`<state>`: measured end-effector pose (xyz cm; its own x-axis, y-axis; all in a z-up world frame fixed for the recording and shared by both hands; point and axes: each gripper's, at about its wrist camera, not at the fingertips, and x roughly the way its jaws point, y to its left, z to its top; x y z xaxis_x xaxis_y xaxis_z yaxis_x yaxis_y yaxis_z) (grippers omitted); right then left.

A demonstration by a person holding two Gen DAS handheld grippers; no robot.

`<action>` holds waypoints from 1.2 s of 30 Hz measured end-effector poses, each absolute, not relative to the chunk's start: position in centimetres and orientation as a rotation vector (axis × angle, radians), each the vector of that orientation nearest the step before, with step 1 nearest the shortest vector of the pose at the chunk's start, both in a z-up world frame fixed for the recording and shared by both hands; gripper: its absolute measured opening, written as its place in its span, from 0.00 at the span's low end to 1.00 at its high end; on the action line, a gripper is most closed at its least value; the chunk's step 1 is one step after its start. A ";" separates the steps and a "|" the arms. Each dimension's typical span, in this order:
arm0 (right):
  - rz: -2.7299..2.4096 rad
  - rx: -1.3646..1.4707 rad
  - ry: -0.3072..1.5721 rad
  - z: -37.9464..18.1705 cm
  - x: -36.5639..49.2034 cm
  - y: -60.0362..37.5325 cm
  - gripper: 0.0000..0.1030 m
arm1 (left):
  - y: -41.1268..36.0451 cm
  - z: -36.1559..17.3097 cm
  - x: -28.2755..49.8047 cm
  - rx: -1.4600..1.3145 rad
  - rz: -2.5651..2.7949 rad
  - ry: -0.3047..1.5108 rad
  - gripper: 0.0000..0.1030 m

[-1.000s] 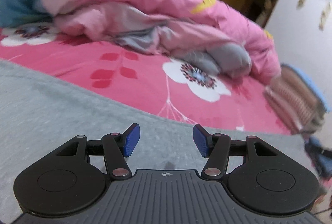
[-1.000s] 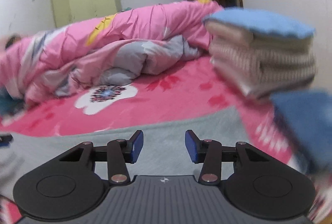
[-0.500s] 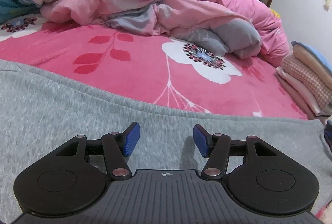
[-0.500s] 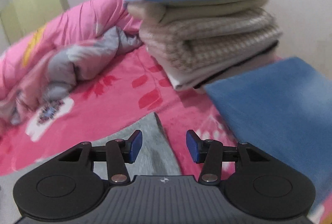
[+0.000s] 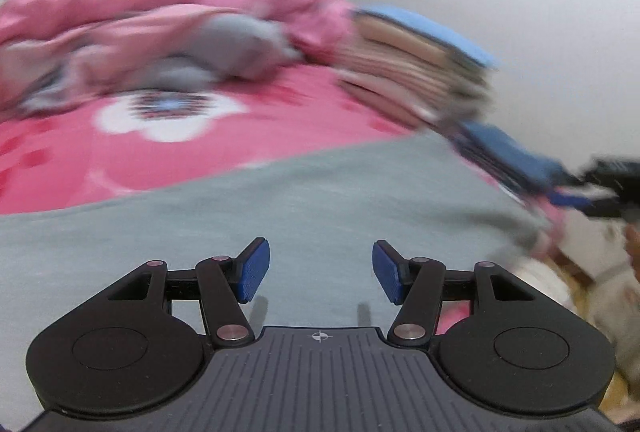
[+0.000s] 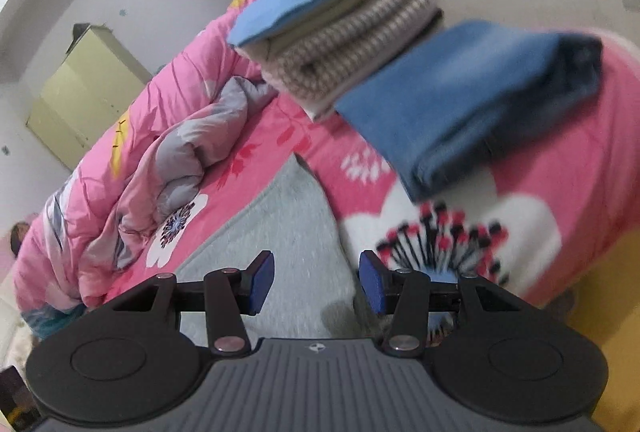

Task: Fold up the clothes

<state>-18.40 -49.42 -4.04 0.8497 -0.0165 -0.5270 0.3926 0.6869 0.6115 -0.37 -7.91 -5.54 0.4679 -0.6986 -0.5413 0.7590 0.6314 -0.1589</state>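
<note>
Grey garment [image 6: 292,232] lies under open right tool [image 6: 317,282].

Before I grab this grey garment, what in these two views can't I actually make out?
- Grey garment: in the left wrist view its near part is hidden behind the left gripper, so its full shape is unknown.
- Same garment in the right wrist view: only one corner shows above the right gripper.
- Folded stack: motion blur in the left wrist view hides the layers.
- Quilt: the left edge cuts it off.
</note>
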 end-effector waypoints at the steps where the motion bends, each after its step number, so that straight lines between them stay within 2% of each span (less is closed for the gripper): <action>1: -0.239 0.807 0.516 -4.3 -18.7 -49.5 0.49 | -9.1 -5.6 -1.2 0.146 -0.919 0.597 0.55; 11: -0.121 1.039 0.529 -8.0 -21.2 -50.3 0.49 | -17.5 -7.9 -5.7 0.442 -1.012 0.553 0.52; 15: -0.093 1.069 0.539 -9.3 -20.3 -50.1 0.49 | -18.5 -8.6 -5.5 0.468 -0.994 0.584 0.38; 18: -0.094 1.055 0.533 -9.5 -19.5 -49.8 0.40 | -18.5 -8.4 -5.2 0.452 -0.991 0.591 0.21; 19: -0.098 1.048 0.526 -9.5 -19.4 -49.8 0.31 | -18.4 -8.3 -5.1 0.446 -0.992 0.592 0.14; 22: -0.107 1.026 0.502 -9.3 -19.3 -49.8 0.17 | -18.3 -8.1 -4.9 0.430 -0.992 0.587 0.05; 26: -0.112 1.010 0.465 -8.8 -19.0 -50.3 0.08 | -17.9 -7.6 -4.8 0.395 -0.998 0.570 0.02; 31: -0.096 0.988 0.434 -7.7 -19.1 -50.5 0.06 | -17.0 -6.2 -5.3 0.371 -1.051 0.539 0.01; 36: -0.133 1.036 0.493 -10.0 -19.9 -50.5 0.05 | -17.3 -7.7 -5.4 0.415 -1.073 0.596 0.01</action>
<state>-19.87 -50.55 -9.98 0.8834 0.1231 -0.4521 0.3333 0.5129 0.7911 -5.38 -17.32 -7.74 0.3466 -0.6894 -0.6361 0.9041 0.4262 0.0307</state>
